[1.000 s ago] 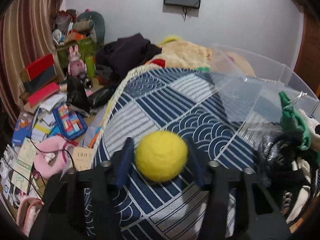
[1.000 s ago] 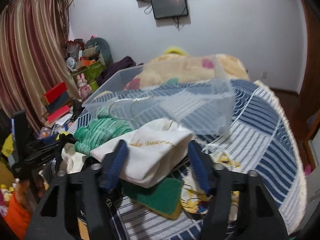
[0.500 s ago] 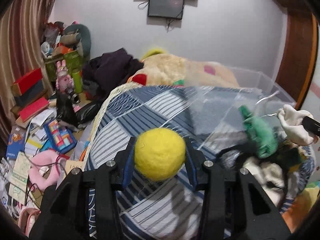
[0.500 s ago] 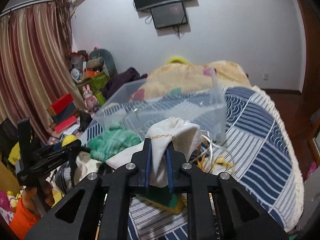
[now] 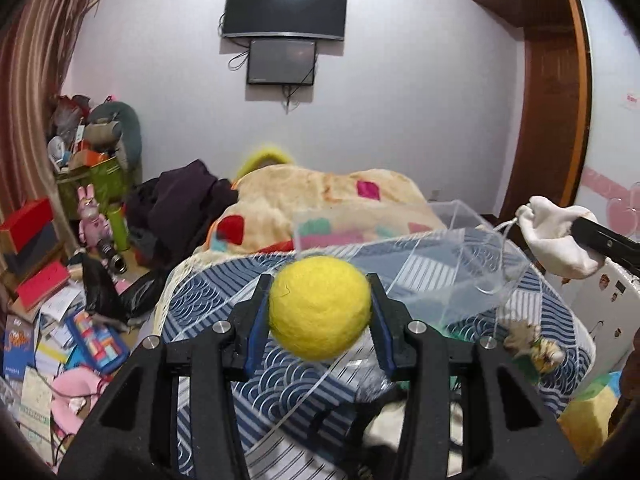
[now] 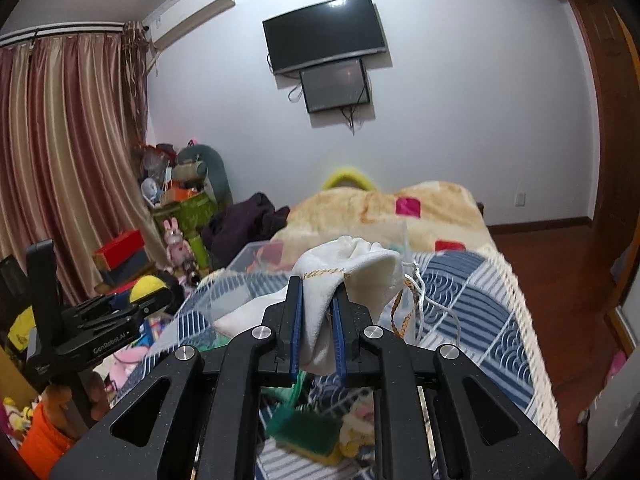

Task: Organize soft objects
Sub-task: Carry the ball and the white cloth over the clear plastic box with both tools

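My left gripper (image 5: pixel 319 304) is shut on a yellow felt ball (image 5: pixel 319 308) and holds it above the blue patterned bedcover (image 5: pixel 212 312). It also shows at the left of the right wrist view (image 6: pixel 132 300). My right gripper (image 6: pixel 317 308) is shut on a white drawstring cloth pouch (image 6: pixel 352 272), lifted above the bed; the pouch also shows at the right of the left wrist view (image 5: pixel 556 236). A clear plastic bin (image 5: pixel 460 256) lies on the bed behind the ball. A green sponge (image 6: pixel 308 432) and other soft items lie below the right gripper.
A beige blanket (image 5: pixel 320 200) with coloured patches covers the far bed. Dark clothes (image 5: pixel 180 204) lie at its left. The floor on the left is cluttered with books, boxes and a pink plush (image 5: pixel 94 220). Curtains (image 6: pixel 60 160) hang at left; screens (image 5: pixel 284 8) hang on the wall.
Both grippers closed on their objects and rose. The left one lifted the yellow ball off the bedcover. The right one lifted the white pouch off the pile.
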Motion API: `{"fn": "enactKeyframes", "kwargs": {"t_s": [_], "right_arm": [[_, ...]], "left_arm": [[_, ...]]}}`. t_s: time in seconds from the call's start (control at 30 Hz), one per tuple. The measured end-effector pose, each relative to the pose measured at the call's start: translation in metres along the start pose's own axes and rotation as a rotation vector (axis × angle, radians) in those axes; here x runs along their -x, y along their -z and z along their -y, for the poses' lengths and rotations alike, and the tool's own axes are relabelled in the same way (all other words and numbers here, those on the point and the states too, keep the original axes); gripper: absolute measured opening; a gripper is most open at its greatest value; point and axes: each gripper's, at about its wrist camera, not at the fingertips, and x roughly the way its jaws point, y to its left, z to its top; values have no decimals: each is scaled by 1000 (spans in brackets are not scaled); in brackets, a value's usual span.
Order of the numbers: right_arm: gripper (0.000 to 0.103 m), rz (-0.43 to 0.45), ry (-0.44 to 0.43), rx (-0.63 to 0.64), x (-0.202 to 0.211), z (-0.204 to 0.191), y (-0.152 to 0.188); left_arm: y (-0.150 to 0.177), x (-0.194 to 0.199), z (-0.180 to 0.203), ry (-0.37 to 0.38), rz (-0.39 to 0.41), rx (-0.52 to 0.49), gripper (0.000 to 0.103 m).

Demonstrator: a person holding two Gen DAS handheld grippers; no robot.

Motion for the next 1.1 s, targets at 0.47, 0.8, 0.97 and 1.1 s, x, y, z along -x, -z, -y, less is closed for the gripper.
{"fn": "enactKeyframes", "kwargs": {"t_s": [0.47,0.8,0.97,1.1], "right_arm": [[12,-75,18,60,-60,2,-19],[12,-260,47,65,-111,4,-5],[12,-362,50,93,-130,4,1],[14,-406,54,116,-135,4,6]], "left_arm": [[-38,-66,19,119,-110,-49,44],[-41,-132,34,151,-286,-89,44],[-37,-151,31,173,-369,-80,45],[-36,-154,31,154,-393,-105,45]]}}
